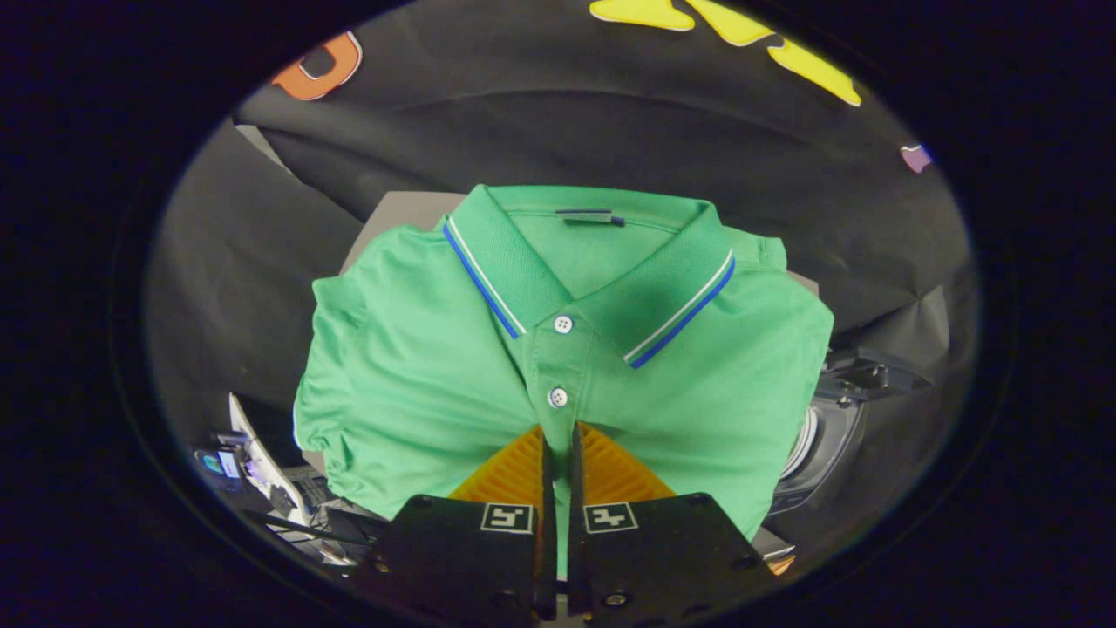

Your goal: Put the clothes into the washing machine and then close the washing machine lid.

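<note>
Shirt (418, 384) spreads beyond your gripper (559, 436); fingers nearly closed, seemingly pinching its near placket; washing machine (828, 436) sits right.

The green polo shirt (418, 366) hides most of the grey surface (410, 212) under it. The gripper (559, 433), fingers nearly together, covers the shirt's lower placket.

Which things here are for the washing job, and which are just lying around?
For the job:
- green shirt, a fold of it pinched in the gripper, whose jaws are nearly closed
- washing machine, beside the shirt

Just lying about:
- cluttered gear on the shirt's other side
</note>
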Demonstrator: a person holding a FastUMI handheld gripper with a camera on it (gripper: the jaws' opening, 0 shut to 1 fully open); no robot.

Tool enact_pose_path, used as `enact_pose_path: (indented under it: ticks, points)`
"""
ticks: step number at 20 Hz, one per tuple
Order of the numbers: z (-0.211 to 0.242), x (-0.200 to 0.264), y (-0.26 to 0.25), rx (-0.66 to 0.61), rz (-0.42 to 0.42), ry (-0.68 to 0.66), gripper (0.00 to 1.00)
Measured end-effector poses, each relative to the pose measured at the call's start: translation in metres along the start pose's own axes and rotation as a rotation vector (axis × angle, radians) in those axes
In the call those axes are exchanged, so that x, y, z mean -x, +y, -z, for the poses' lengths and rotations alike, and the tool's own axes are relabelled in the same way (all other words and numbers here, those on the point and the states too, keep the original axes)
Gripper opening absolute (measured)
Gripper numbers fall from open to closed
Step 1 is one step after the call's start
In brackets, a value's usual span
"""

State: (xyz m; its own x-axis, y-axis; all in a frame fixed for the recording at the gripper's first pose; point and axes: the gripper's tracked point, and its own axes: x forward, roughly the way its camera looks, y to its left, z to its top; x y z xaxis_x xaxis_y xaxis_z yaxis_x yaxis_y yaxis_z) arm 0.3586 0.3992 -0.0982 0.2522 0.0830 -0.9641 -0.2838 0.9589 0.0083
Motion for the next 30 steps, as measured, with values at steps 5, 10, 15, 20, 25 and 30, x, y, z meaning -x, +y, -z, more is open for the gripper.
enact_pose_path:
  ticks: [5, 10, 15, 20, 25, 30]
  points:
    - [-0.002, 0.019, -0.002, -0.002, -0.017, -0.029, 0.08]
    - [-0.007, 0.036, -0.006, -0.024, -0.006, -0.037, 0.08]
    - [-0.006, 0.055, -0.014, -0.065, 0.048, -0.083, 0.08]
    - [-0.010, 0.061, -0.041, -0.157, 0.091, -0.118, 0.08]
    - [-0.002, 0.062, -0.059, -0.278, 0.135, -0.144, 0.08]
    - [0.002, 0.076, -0.082, -0.391, 0.166, -0.161, 0.08]
